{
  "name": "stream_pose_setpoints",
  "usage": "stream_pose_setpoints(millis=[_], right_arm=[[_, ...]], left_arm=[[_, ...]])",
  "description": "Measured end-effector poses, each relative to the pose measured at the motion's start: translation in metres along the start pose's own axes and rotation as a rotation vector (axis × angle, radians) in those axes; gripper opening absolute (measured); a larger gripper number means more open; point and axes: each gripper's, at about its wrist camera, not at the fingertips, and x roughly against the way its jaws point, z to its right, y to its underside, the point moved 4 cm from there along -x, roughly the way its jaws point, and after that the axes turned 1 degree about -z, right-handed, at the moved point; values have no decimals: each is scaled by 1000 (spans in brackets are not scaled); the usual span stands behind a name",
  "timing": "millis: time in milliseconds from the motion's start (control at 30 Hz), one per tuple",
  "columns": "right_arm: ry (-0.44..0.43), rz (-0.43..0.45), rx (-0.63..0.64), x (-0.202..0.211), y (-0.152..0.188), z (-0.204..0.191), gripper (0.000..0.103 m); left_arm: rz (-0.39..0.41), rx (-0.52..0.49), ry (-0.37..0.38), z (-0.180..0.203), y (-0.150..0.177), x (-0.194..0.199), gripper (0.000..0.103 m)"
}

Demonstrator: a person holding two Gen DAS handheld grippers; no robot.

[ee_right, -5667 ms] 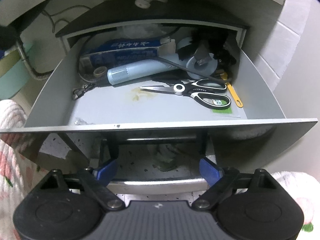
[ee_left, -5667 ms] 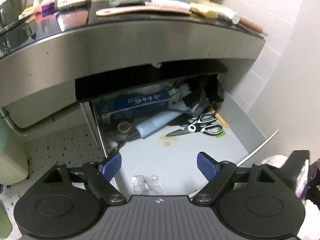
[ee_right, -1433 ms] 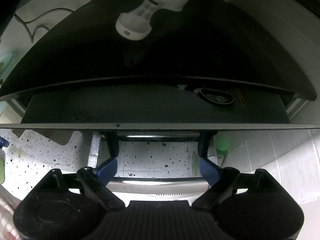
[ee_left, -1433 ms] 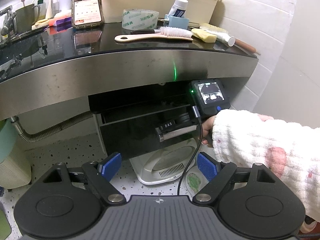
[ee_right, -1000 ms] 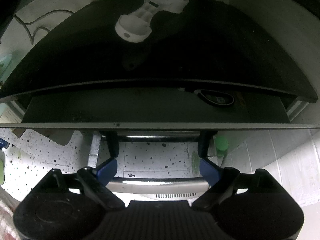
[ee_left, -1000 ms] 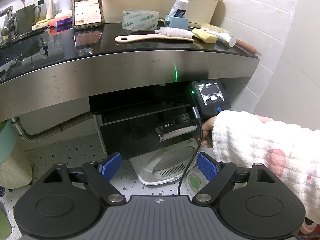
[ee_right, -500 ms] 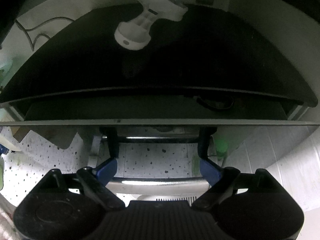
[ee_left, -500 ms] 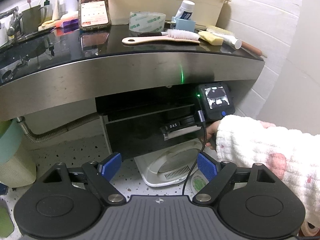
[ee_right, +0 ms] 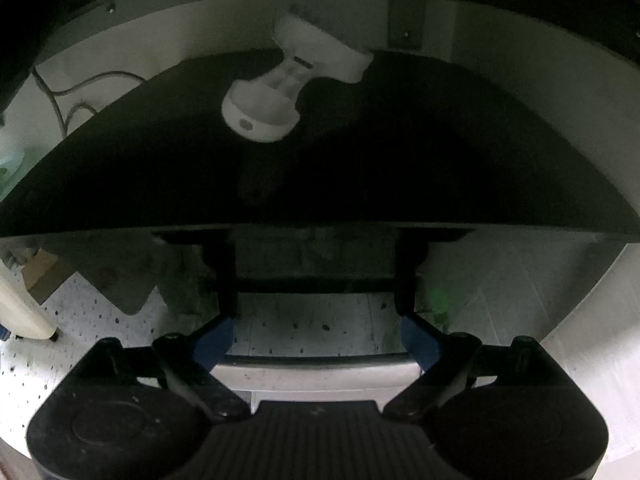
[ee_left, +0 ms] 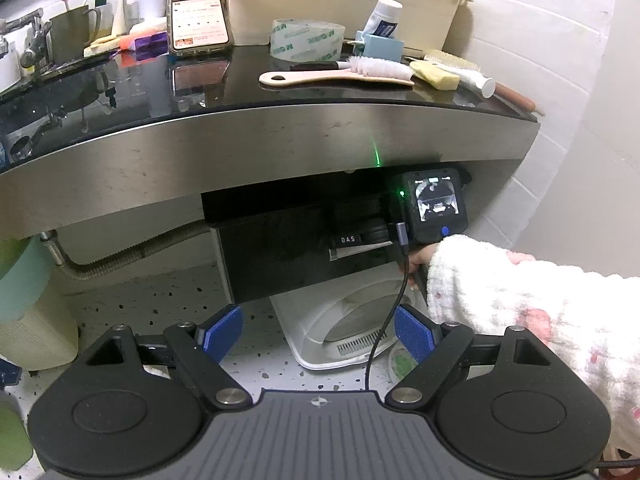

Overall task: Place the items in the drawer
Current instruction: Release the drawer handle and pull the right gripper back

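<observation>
Black drawer shut under cluttered counter; right hand-held gripper opening off its handle, left hand-held gripper wide, empty.

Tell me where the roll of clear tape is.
In the left wrist view the tape roll stands on the black countertop, right of the propped phone and left of the blue toothpaste holder, just behind the bottle brush.

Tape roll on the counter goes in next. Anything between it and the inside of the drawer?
Yes: the drawer looks pushed in under the counter, its black front closing off the inside. The right hand-held gripper is at its handle, jaws opening. Nothing lies on the tape roll.
</observation>
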Motion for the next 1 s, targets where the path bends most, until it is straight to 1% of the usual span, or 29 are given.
stream_pose_setpoints(millis=[100,200,300,400,533,700,933,1000], right_arm=[[-6,26,0,-1,2,-4,91],[-7,27,5,-16,0,-2,91],[-7,28,4,-17,-2,-1,91],[-7,29,5,-23,-7,0,91],[-15,26,0,-21,-13,-2,91],[-36,94,-28,12,-27,-4,92],[-16,119,-45,69,-37,-8,92],[-22,126,-60,86,-39,-7,92]], left_arm=[[-1,3,3,0,-1,-2,83],[-8,6,-3,-1,-2,-3,83],[-18,8,-17,-1,-3,-5,83],[-23,19,-1,-2,-3,-4,83],[-8,18,-4,-4,-3,1,83],[12,21,-13,-6,-3,6,83],[20,28,-9,-6,-1,9,83],[19,26,-8,-4,0,10,83]])
